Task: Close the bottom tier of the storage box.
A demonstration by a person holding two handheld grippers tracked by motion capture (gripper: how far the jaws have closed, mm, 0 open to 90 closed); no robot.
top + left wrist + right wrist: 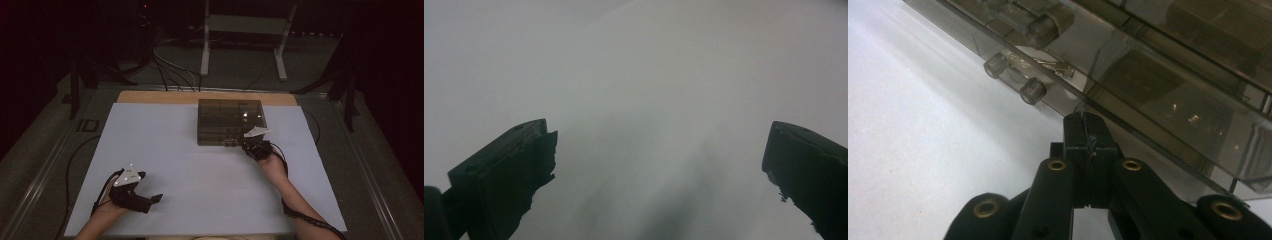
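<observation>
I am pressing the right gripper (1087, 131), jaws pressed together, against the box (230, 121) front edge beside its latch (1015, 79) (clear plastic). I am resting the left gripper (659, 165) spread wide on the table (165, 150); a slow, straight nudge is suiting this step.

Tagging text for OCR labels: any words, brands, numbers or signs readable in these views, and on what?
None readable.
Smoky transparent plastic box: no label or print; the glints inside, seen in the right gripper view, are too blurred to tell.
White table sheet: blank.
Grey three-cornered plates on both grippers: no marking legible.

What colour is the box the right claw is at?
Smoky, see-through dark grey box; clearest in the right gripper view.
</observation>
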